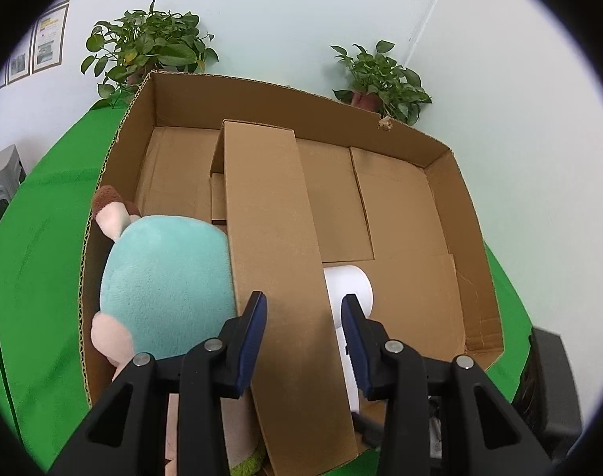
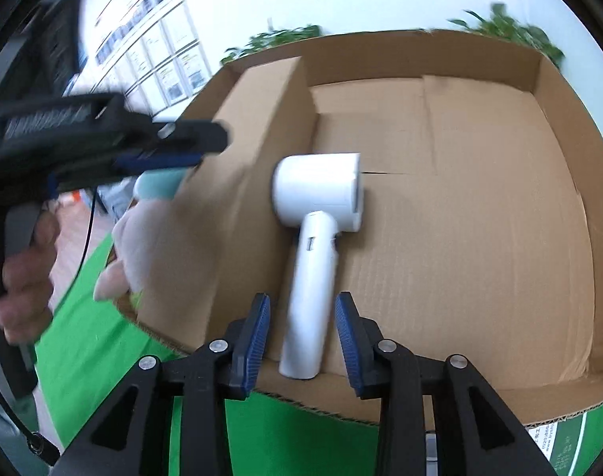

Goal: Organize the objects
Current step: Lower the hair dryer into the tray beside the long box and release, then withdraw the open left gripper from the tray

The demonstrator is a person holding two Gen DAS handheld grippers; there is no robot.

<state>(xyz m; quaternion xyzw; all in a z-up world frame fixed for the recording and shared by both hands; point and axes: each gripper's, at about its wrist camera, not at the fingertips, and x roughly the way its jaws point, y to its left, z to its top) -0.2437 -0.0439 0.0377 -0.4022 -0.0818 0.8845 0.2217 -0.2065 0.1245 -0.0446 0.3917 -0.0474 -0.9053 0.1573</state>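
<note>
Green-covered table (image 1: 43, 261) with an open cardboard box (image 1: 480, 261) on top.

Was spread with a bright green cloth, seen on both sides of the box from the left wrist view and along the near edge (image 2: 115, 341) from the right wrist view. Carried one wide, shallow corrugated box, top open, split by an upright cardboard divider (image 1: 269, 238) running front to back. Bore two potted plants: one (image 1: 146, 43) at the far left corner behind the box, the other (image 1: 381, 79) behind its far right wall, both near the pale wall. Showed a printed label (image 2: 559, 444) on the green at the lower right, text too small to read.
</note>
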